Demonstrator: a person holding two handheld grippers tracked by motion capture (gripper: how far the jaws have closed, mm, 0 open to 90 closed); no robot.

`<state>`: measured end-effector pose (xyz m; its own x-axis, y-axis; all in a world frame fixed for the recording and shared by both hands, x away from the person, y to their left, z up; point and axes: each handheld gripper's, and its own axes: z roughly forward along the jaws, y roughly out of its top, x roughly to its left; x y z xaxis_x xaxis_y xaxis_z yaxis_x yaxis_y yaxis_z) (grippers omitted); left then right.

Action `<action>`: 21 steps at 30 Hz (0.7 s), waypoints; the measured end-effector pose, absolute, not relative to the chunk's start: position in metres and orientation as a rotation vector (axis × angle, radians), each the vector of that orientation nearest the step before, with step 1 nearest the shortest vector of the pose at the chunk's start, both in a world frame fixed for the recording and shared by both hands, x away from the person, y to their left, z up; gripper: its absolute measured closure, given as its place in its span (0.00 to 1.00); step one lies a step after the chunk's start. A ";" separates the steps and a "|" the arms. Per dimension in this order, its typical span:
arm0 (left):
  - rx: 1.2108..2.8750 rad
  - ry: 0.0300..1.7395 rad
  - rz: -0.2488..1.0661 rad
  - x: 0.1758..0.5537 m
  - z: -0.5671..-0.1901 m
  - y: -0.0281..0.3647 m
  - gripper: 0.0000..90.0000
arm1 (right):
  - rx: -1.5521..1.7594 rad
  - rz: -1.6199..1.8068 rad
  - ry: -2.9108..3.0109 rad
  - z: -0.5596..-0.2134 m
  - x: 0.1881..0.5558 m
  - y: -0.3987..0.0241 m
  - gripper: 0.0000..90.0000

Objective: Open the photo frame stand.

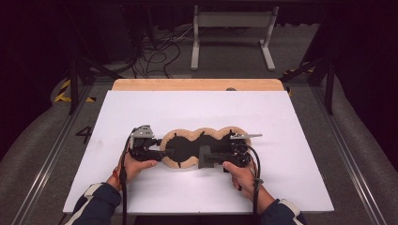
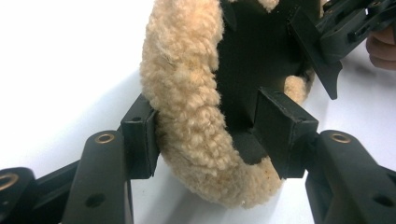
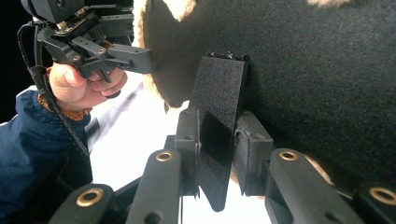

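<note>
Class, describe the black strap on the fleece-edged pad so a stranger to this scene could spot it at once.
Start at the white table; near its front lies a long black pad with a wavy tan fleece border. From the pad's near edge, right of middle, juts the black strap, between the jaws of the right tool. It is flat, rough-textured and fleece-free, unlike the woolly rim at the left tool.

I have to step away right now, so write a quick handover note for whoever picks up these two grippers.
Left gripper: jaws straddle the fleecy rim at the left end of the fleece-edged black pad; whether they pinch it is unclear.
Right gripper: shut on the black strap tab sticking out from the pad's near edge.
The pad lies black side up on the white table sheet, near the front, between both hands.
Done: both ends reached.
Left: probably firm up the left grip, then pull or fasten the tab.
</note>
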<state>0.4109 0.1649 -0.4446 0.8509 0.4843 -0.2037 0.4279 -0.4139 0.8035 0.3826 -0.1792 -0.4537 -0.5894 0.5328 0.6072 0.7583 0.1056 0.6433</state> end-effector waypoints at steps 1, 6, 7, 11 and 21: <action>2.063 0.675 0.062 0.411 -0.446 0.164 0.48 | -1.285 -1.486 -2.161 -0.454 0.382 -0.179 0.81; 2.145 0.696 -0.010 0.416 -0.459 0.153 0.28 | -1.289 -1.481 -2.167 -0.455 0.382 -0.179 0.80; 2.145 0.690 -0.020 0.416 -0.459 0.152 0.27 | -1.282 -1.481 -2.188 -0.454 0.381 -0.178 0.80; 2.146 0.674 -0.044 0.414 -0.460 0.151 0.33 | -1.275 -1.479 -2.224 -0.452 0.380 -0.177 0.80; 2.115 0.673 0.143 0.406 -0.447 0.155 0.49 | -1.246 -1.509 -2.301 -0.448 0.377 -0.173 0.83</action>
